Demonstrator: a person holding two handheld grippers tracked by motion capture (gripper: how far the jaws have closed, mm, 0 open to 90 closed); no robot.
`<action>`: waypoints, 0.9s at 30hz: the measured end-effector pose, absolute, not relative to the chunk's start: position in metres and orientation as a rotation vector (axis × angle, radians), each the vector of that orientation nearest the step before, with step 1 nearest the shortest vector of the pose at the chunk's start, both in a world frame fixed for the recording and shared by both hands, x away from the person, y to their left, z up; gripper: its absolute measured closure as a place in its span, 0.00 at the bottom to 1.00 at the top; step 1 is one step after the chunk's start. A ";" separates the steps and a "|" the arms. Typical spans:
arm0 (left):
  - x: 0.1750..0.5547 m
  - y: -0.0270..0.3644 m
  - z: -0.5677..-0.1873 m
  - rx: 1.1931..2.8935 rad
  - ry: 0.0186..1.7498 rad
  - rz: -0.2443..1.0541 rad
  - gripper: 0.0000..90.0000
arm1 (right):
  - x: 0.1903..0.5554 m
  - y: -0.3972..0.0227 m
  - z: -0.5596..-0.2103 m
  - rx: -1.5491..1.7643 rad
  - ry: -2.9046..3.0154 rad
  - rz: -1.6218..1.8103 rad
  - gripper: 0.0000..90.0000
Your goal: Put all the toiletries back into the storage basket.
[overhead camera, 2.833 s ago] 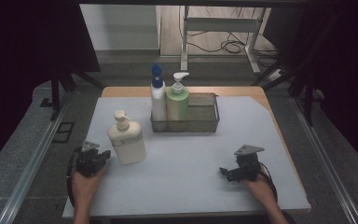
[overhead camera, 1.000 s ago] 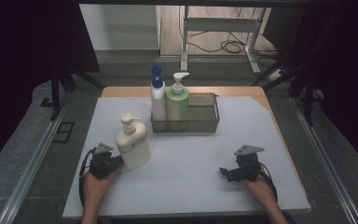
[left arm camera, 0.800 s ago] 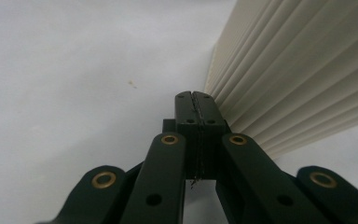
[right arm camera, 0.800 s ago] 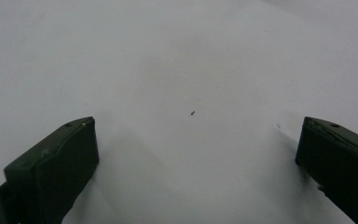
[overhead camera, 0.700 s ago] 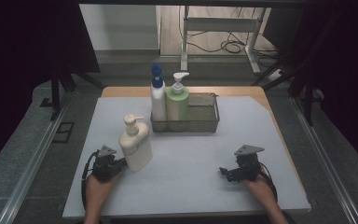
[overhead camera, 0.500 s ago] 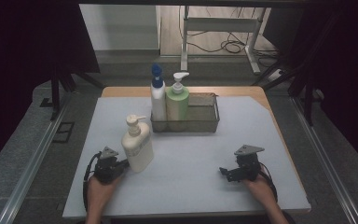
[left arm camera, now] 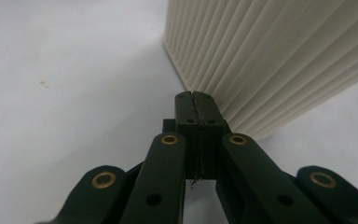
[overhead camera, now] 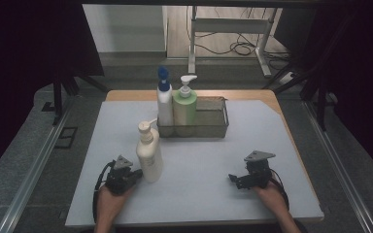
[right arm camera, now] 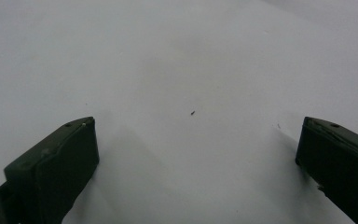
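Currently: left gripper (overhead camera: 135,174) jaws pressed together against cream pump bottle (overhead camera: 149,154), lower left; right gripper (overhead camera: 232,178) jaws spread, lower right.

Left gripper view: cream ribbed bottle (left arm camera: 279,56) cut off by the top and right edges; its pump and upper body fall outside the frame. The gripper's 2 outer arms run off the bottom edge.

High view: basket (overhead camera: 209,127) near wall hides the bases of the 2 bottles in it. Labels too small to read. Both forearms cut at bottom edge.
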State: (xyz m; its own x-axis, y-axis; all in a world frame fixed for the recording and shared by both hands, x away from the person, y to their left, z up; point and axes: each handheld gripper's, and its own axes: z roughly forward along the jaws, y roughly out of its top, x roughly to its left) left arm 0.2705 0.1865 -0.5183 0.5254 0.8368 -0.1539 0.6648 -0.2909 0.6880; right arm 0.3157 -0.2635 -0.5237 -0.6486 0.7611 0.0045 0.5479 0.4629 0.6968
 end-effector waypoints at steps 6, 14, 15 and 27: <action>0.266 0.178 -0.518 2.067 1.186 0.297 0.99 | 0.316 -0.264 -0.524 1.111 2.411 0.978 0.00; 0.262 0.167 -0.518 2.084 1.155 0.286 0.99 | 0.316 -0.264 -0.524 1.115 2.409 0.981 0.00; 0.262 0.165 -0.518 2.083 1.153 0.283 0.99 | 0.316 -0.264 -0.524 1.115 2.409 0.981 0.00; 0.261 0.152 -0.517 2.113 1.108 0.277 0.99 | 0.316 -0.264 -0.524 1.115 2.409 0.981 0.00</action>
State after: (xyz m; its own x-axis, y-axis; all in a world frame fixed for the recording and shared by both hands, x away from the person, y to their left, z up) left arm 0.2606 0.1516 -0.5169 0.6071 0.7832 -0.1347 0.6276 -0.3685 0.6858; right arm 0.3157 -0.2635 -0.5237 -0.6487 0.7610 0.0050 0.5481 0.4626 0.6968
